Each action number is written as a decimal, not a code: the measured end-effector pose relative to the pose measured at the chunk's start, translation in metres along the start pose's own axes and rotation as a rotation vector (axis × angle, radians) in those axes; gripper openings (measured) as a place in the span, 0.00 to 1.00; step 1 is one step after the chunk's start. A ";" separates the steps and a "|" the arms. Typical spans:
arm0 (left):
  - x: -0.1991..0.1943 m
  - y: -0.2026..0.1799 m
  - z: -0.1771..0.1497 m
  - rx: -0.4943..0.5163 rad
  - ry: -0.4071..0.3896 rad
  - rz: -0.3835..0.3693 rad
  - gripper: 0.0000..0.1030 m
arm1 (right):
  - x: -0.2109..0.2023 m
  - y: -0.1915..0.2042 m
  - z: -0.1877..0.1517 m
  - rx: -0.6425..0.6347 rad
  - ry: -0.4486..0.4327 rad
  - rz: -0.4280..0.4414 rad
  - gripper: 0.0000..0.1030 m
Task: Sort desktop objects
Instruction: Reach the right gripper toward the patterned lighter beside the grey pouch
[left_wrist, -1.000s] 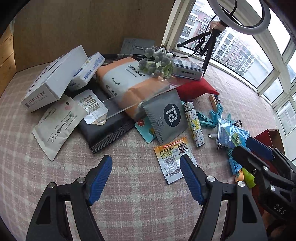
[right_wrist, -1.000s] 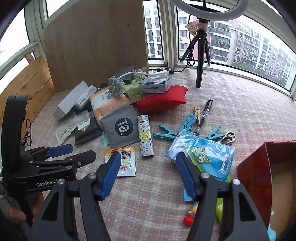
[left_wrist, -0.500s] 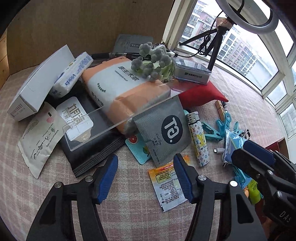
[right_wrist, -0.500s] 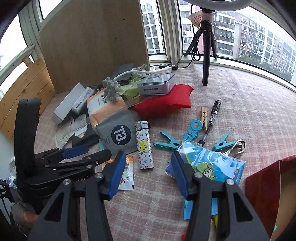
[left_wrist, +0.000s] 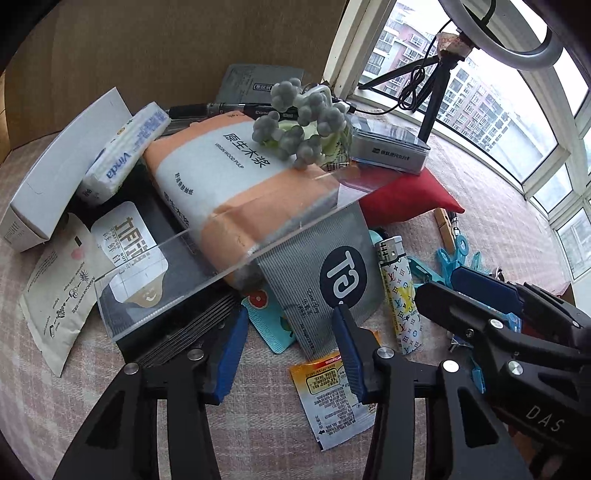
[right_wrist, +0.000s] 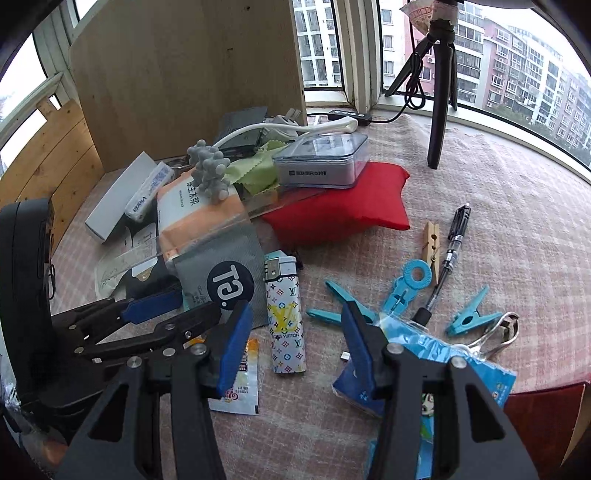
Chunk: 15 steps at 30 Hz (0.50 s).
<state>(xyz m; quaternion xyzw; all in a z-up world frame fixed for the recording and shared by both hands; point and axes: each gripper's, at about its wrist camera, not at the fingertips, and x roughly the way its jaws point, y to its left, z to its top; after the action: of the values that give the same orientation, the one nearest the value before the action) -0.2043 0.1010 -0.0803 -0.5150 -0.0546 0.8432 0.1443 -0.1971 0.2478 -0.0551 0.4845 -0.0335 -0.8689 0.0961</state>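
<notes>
Nearest you, over the checked cloth at the front edge of the table (right_wrist: 498, 221), both grippers hang with their jaws spread wide and nothing between them. Your left gripper (left_wrist: 288, 350) points at the grey foil pouch (left_wrist: 325, 273), with the small orange sachet (left_wrist: 332, 391) lying just under its right finger. Your right gripper (right_wrist: 295, 332) brackets the patterned lighter (right_wrist: 284, 314), though whether it is low enough to touch I cannot tell.

The two tools sit very close; the right one's arm crosses the left view just beside the pouch. If you close both at once, they could knock each other and shove the lighter or the sachet aside.

The pouch's upper end is tucked beneath the clear acrylic sheet (left_wrist: 221, 258) and the orange tissue pack (left_wrist: 236, 177). Drag it out quickly and you may tip that stack, which also carries the grey knobbly toy (left_wrist: 299, 125).

The lighter is smooth and round-sided, so a pinch off its middle would likely let it spin or squirt away toward the teal clips (right_wrist: 351, 306).

Further back, the clear-lidded case (right_wrist: 325, 162) rests on the red cushion (right_wrist: 343, 206), a soft base; a nudge to the sheet that touches it might slide the case off. Toward the far edge, the tripod (right_wrist: 439, 92) and its cable stand well apart from your reach.
</notes>
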 end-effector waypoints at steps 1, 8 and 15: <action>0.000 0.001 0.000 -0.003 -0.005 -0.002 0.41 | 0.002 0.001 0.001 -0.007 0.006 0.001 0.45; -0.005 0.008 -0.004 -0.019 -0.021 -0.026 0.30 | 0.023 0.000 0.004 -0.008 0.063 0.015 0.43; -0.007 0.000 -0.006 0.006 -0.042 -0.022 0.13 | 0.022 -0.002 -0.001 0.037 0.068 0.091 0.18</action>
<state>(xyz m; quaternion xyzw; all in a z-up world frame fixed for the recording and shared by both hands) -0.1958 0.0985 -0.0770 -0.4960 -0.0606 0.8524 0.1540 -0.2079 0.2454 -0.0748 0.5135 -0.0682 -0.8458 0.1274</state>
